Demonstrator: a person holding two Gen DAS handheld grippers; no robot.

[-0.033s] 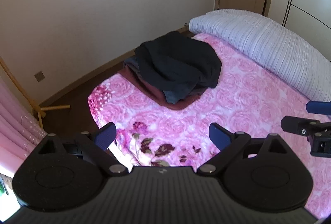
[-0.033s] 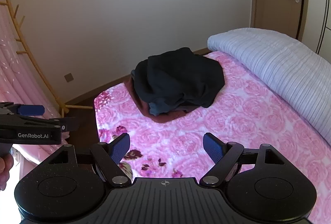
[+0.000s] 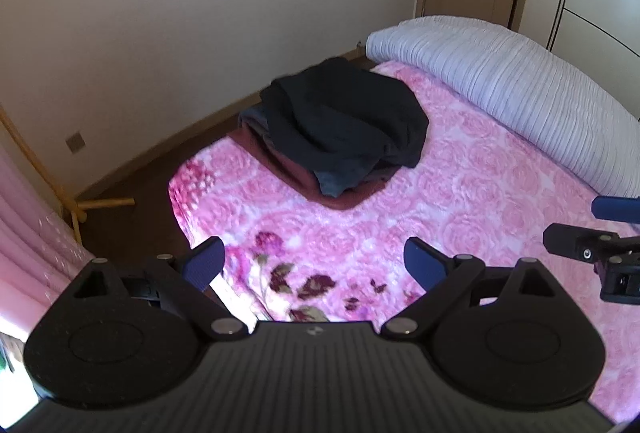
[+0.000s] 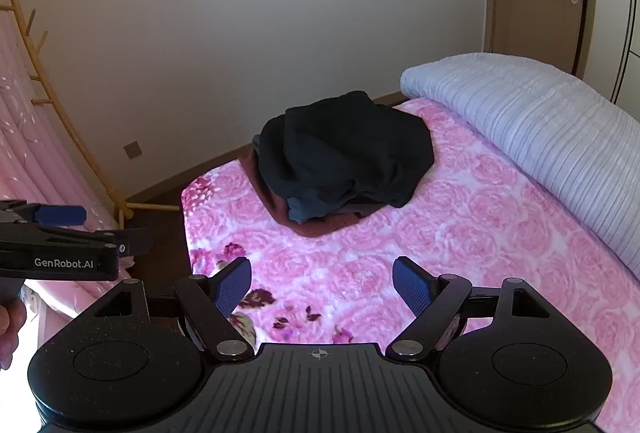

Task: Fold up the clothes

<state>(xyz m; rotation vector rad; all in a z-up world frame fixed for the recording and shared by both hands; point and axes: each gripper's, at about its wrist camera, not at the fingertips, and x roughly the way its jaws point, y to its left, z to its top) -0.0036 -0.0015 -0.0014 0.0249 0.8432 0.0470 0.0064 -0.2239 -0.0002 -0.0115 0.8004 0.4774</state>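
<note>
Nothing has moved; black garment [image 4: 344, 149] hides clothes pile [image 4: 316, 221] beneath.

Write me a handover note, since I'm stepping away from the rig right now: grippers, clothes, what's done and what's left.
Left hand-held gripper: open, empty, above the near part of the pink floral bedspread.
Right hand-held gripper: open, empty, beside it, clear of the cloth.
Clothes pile: heaped near the bed's far left edge, black garment on top, a grey-blue piece and a maroon one underneath.
Rolled white quilt lies along the right side.
Done: nothing visibly folded.
Left: pick up the top garment, spread it, fold, then the rest.
</note>
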